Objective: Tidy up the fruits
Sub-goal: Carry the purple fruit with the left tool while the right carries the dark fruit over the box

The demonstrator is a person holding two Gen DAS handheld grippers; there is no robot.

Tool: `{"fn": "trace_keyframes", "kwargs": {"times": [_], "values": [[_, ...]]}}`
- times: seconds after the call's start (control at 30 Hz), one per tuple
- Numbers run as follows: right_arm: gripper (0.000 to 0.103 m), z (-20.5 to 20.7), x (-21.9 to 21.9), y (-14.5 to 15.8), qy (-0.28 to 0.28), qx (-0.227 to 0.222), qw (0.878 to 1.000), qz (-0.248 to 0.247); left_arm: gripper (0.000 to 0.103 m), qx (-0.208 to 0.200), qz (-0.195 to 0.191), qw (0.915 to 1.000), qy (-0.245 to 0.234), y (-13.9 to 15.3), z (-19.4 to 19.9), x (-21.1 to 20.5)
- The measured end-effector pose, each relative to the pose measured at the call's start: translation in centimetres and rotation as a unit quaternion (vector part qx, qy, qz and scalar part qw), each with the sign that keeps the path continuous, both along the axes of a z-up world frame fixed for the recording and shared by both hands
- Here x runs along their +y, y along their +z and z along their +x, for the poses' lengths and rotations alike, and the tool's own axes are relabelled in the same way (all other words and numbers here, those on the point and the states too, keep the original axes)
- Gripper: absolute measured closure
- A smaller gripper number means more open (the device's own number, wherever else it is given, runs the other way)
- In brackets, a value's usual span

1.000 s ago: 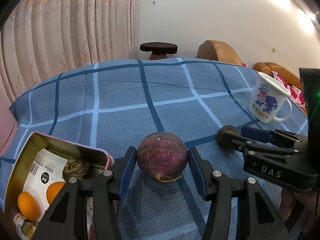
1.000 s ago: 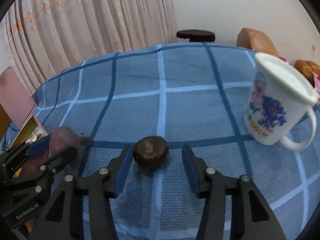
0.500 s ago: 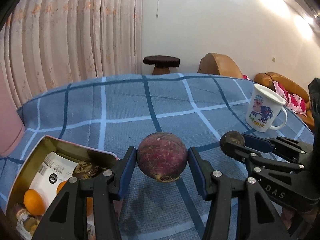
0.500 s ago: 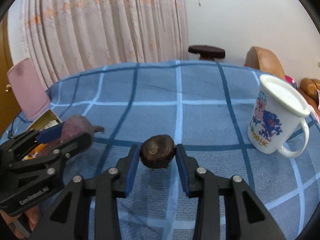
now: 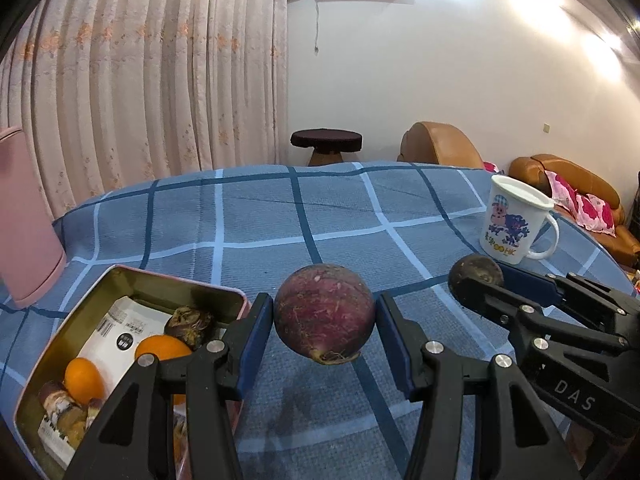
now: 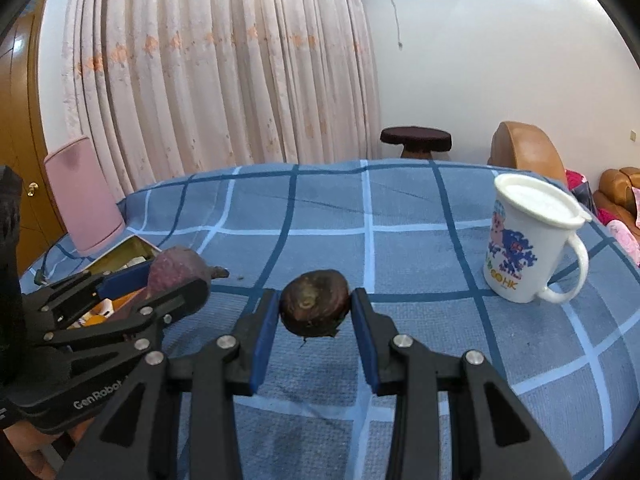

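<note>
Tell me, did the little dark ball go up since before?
Yes. The right gripper lifted the little dark ball off the tablecloth, higher against the mug.

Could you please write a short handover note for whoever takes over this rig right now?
Left gripper: shut on the purple root, held above the cloth.
Right gripper: shut on the dark brown bulb, also lifted.
Tin box sits to the left, already holding two oranges and other pieces.
The mug stands to the right.
Left to do: place both held items in the box.
</note>
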State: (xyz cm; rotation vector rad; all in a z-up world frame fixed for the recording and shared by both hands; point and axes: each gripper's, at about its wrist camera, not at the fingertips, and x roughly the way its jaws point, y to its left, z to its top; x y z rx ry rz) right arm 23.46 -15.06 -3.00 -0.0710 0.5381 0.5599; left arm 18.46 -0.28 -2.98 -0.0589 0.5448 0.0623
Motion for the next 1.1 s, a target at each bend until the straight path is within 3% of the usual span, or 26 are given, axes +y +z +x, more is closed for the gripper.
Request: {"fn": "trace_keyframes", "kwargs": {"times": [1.1], "values": [[0.063, -6.4, 2.0, 1.1, 0.042, -0.049, 0.998, 0.026, 0.048, -0.048, -0.006, 0.9983, 0.033, 1.1, -7.6, 2.9]]}}
